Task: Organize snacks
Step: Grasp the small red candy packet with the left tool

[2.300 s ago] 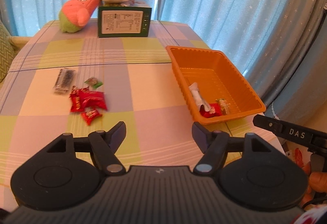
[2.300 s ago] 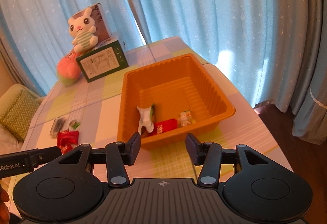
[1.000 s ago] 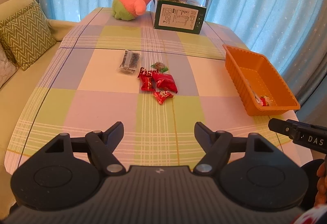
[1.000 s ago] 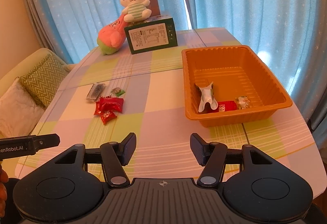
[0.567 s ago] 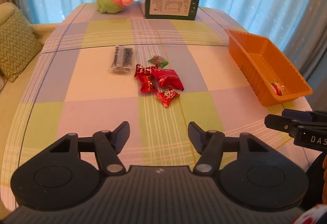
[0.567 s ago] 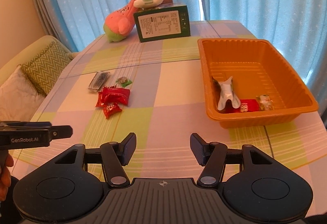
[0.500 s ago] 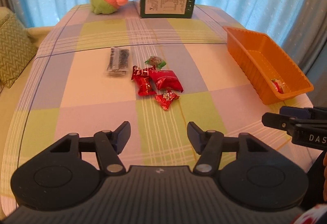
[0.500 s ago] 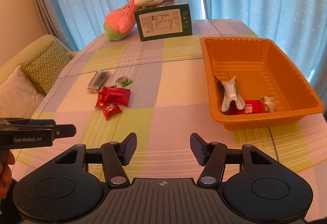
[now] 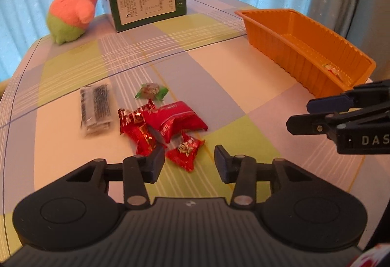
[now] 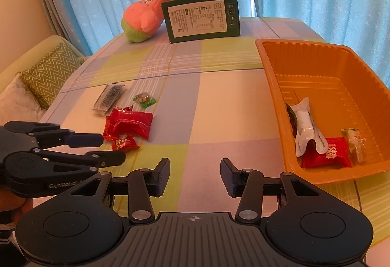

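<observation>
Small red candy [image 9: 185, 153] lies on checked tablecloth [image 9: 234, 76] at near edge of snack cluster, touching bigger red packet [image 9: 174, 120], with green candy [image 9: 151, 91] and dark sachet [image 9: 96, 106] behind. Left gripper [image 9: 190, 161] low just before it, jaws spread, empty. Right gripper [image 10: 195, 175] also spread and empty, near orange tray [image 10: 273, 72] holding three snacks.

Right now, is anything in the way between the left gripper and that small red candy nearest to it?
Nothing visible blocks it. The left gripper is open, and the small red foil-wrapped candy lies on the checked tablecloth between its fingertips. Two bigger red snack packets crowd it from behind.
</observation>
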The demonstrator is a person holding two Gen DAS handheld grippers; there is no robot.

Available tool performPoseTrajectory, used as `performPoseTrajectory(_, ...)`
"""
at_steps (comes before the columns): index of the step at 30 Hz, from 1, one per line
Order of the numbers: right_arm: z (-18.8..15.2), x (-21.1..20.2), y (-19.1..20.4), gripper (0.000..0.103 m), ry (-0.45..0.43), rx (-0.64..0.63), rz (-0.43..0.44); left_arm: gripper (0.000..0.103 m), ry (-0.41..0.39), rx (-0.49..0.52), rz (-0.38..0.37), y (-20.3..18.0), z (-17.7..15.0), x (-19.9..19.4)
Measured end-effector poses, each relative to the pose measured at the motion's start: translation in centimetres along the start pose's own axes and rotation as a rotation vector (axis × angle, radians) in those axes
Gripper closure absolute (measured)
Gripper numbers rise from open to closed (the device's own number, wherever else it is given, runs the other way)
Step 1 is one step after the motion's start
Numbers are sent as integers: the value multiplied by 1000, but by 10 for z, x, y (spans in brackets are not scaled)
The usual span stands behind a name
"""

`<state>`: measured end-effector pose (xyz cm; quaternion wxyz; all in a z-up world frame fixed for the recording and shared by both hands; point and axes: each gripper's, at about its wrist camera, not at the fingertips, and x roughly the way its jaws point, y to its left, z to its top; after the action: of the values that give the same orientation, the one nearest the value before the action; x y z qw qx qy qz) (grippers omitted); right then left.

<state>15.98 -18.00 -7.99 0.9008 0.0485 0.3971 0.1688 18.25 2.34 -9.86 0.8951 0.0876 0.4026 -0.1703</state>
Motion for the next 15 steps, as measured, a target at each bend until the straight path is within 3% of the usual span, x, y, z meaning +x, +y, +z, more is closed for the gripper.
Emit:
performPoseTrajectory(9, 0, 14, -2, 56, 20, -3, -3, 85, 41, 52, -43, 1, 4, 21)
performPoseTrajectory(15, 8, 21, 5, 56, 16, -11, 44, 88, 69, -37, -26, 6, 0, 4)
